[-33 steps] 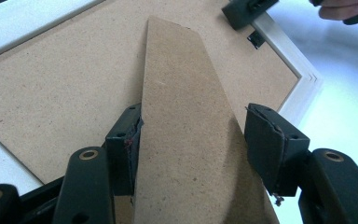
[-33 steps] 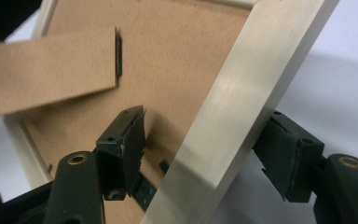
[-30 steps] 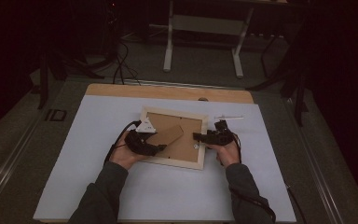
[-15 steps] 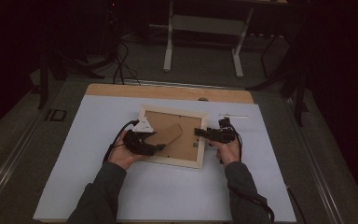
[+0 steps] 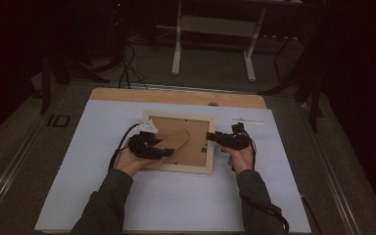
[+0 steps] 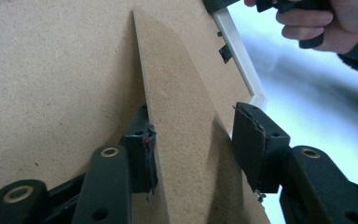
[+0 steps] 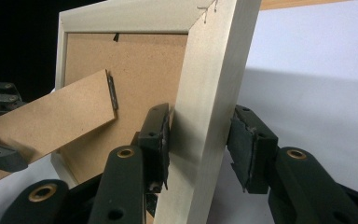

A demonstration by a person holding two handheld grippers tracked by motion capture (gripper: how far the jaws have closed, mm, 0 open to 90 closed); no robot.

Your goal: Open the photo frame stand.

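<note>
A pale wooden picture frame [image 5: 181, 168] lies face down on the white table top [image 5: 93, 196], its brown backing board [image 6: 51, 70] facing up. The board's hinged easel stand [image 5: 178, 142] is swung up off the backing. My left gripper [image 5: 169, 152] is shut on that stand [image 6: 182, 116], one jaw at each long edge. My right gripper [image 5: 210, 137] is shut on the frame's right rail [image 7: 209, 70], and that side is tipped up off the table. In the right gripper view the raised stand [image 7: 51, 116] crosses the board from the left.
A small black turn clip [image 6: 224, 52] sits on the frame's inner edge. A thin white strip [image 5: 247, 120] lies on the table beyond the right hand. A bare wooden band [image 5: 176, 96] runs along the far edge. White table legs [image 5: 177, 44] stand on the floor behind.
The frame has turned squarer to the table and shifted slightly away from me. Both hands moved with it, their grips unchanged.
</note>
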